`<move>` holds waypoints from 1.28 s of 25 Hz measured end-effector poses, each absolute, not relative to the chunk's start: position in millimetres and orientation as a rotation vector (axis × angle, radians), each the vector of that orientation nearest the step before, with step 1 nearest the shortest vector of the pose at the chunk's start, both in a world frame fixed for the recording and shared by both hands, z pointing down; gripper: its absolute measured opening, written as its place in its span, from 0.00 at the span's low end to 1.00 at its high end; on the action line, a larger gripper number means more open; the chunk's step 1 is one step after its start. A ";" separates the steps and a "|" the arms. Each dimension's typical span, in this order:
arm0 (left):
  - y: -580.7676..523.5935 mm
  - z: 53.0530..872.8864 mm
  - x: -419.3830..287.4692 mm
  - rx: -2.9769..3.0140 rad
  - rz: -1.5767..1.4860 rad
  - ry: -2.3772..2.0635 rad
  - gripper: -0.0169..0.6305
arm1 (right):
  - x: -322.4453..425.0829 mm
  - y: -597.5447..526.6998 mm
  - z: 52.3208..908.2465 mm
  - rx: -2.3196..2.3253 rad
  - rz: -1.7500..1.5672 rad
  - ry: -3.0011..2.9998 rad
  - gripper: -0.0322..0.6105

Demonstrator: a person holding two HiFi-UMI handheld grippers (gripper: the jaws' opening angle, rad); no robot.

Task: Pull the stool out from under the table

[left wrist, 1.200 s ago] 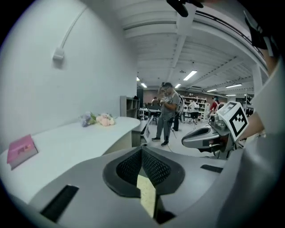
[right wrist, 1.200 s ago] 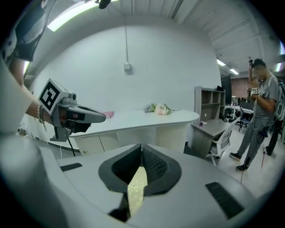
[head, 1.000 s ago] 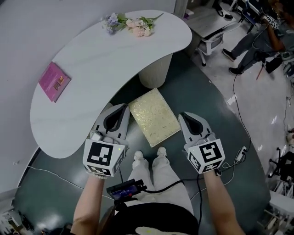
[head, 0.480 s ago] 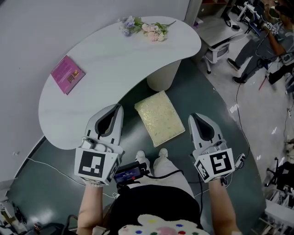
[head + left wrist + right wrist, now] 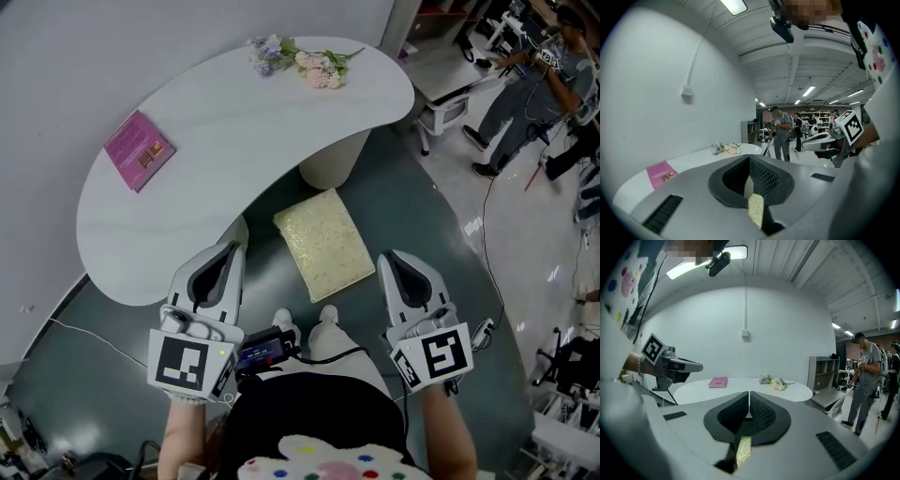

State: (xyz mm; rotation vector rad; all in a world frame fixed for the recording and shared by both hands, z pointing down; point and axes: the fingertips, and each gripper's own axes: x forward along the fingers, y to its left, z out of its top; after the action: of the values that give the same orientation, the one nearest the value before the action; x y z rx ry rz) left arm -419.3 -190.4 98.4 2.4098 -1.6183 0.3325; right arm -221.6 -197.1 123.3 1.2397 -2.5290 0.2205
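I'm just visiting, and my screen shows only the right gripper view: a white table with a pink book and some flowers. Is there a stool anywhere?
Observer: Yes. The head view shows a stool with a yellowish square top. It stands on the dark floor just beside the edge of the table, and its whole top is showing.
Operator: Is anything holding it?
Observer: No. The left hand-held gripper and the right hand-held gripper are held either side of it, and neither touches it.
Operator: What holds the table up?
Observer: A pale round pedestal shows under it, just beyond the stool.
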 end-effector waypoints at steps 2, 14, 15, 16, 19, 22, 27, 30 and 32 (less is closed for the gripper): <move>-190.7 100.5 -420.4 2.432 0.365 -1.616 0.05 | -223.9 -195.9 123.6 1.228 0.215 -2.527 0.11; -192.7 117.0 -409.1 2.441 0.407 -1.537 0.05 | -237.1 -189.3 134.0 1.160 0.239 -2.521 0.11; -192.6 117.8 -408.5 2.437 0.402 -1.530 0.05 | -237.6 -187.9 134.9 1.155 0.243 -2.519 0.11; -192.7 118.1 -408.2 2.433 0.393 -1.524 0.05 | -237.8 -186.8 135.4 1.154 0.244 -2.516 0.11; -193.3 118.2 -408.6 2.435 0.374 -1.513 0.05 | -239.3 -186.0 135.4 1.163 0.243 -2.510 0.11; -193.7 119.2 -408.5 2.438 0.370 -1.505 0.05 | -242.0 -187.4 133.8 1.173 0.238 -2.512 0.11; -193.3 117.6 -408.8 2.429 0.335 -1.502 0.05 | -247.2 -187.8 131.4 1.169 0.221 -2.520 0.11; -192.4 114.7 -408.0 2.419 0.310 -1.497 0.05 | -247.9 -186.7 128.6 1.166 0.216 -2.523 0.11; -192.4 113.8 -407.9 2.432 0.321 -1.500 0.05 | -247.6 -186.0 127.8 1.167 0.214 -2.525 0.11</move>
State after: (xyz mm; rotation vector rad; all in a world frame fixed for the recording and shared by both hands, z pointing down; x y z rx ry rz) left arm -407.9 -192.4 113.8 2.4322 -1.5001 0.3208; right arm -247.6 -186.0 127.8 1.1669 -2.5255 0.2135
